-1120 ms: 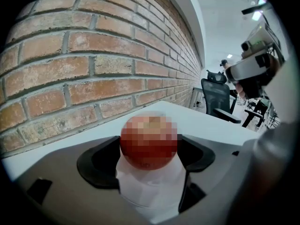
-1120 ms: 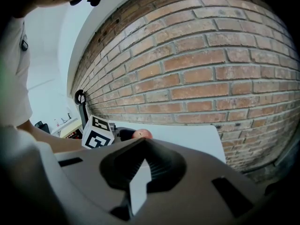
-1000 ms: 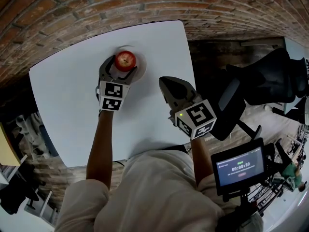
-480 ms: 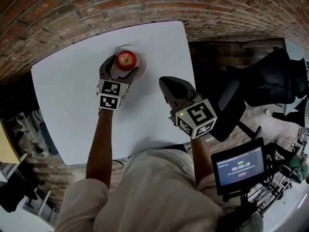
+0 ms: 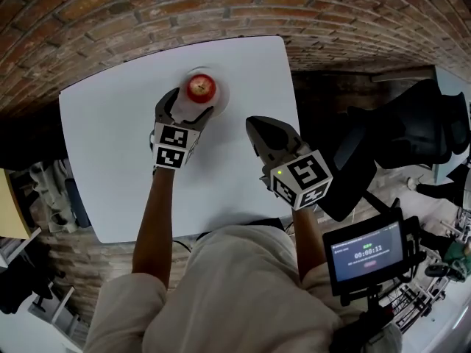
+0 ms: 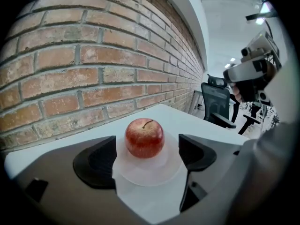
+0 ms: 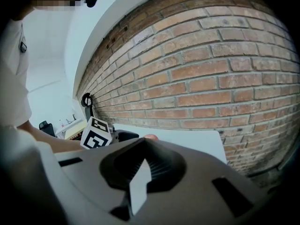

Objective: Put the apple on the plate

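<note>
White counter [image 5: 110, 138] fills the middle of the head view, with a brick wall [image 5: 147, 6] beyond its far edge. Toward the left, the left claw [image 5: 188, 106] reaches in with its jaws spread wide, having just been opening. The apple [image 5: 201, 88] stands between them with a clear gap to each pad, so nothing is gripped. Red, with its stem up, the apple sits in the middle of the pale plate [image 5: 222, 94], which lies near the counter's far edge by the wall. To the right, well apart from the plate, the right claw [image 5: 257, 126] has its jaws closed tip to tip on nothing. It seems to hang above the counter, though the angle leaves that unsure. Farther right stands a black office chair [image 5: 412, 123].
</note>
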`<state>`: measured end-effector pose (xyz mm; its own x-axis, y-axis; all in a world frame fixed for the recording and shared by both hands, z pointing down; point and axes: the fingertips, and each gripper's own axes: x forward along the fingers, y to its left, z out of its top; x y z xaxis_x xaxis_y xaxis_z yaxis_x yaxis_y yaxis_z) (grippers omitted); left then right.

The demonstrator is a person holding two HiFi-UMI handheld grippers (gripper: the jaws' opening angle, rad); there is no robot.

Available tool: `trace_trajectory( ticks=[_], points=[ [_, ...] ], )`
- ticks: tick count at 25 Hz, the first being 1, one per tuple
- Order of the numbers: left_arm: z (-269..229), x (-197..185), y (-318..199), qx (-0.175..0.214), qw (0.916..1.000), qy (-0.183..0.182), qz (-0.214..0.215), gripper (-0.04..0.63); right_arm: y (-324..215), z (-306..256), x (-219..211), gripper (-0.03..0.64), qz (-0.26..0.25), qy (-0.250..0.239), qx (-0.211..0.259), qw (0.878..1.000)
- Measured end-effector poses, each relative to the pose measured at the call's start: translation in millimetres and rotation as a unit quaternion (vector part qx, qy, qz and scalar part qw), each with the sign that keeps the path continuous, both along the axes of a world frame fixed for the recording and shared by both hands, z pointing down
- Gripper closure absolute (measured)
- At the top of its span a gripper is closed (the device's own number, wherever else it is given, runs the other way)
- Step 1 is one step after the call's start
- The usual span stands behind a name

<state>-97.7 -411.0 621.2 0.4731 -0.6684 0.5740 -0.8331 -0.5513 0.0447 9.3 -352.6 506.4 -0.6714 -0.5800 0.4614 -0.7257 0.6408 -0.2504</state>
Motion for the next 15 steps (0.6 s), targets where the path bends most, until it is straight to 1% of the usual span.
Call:
trace_trajectory(
  ticks=[3,6,9,13,15],
  points=[
    [-13,-6,9,0.01,0.9999,0.002,-0.01,0.19,6,-9,-3,0.614,-0.004,-0.001,0.008,1.0],
    [-29,-15,15,0.028,0.9992,0.005,-0.029,0.19,10,-20,-5,0.614,-0.009,-0.003,0.021,1.0],
    [-47,-19,23,0.048,0.9982,0.006,-0.035,0.192,14,-31,-5,0.614,-0.011,-0.004,0.035,0.999],
    [-75,-24,35,0.069,0.9958,0.031,-0.052,0.198,20,-49,-4,0.614,-0.01,-0.006,0.055,0.998],
    [-89,-27,41,0.08,0.9944,0.036,-0.059,0.224,24,-58,-5,0.614,-0.011,-0.007,0.065,0.998]
  ],
)
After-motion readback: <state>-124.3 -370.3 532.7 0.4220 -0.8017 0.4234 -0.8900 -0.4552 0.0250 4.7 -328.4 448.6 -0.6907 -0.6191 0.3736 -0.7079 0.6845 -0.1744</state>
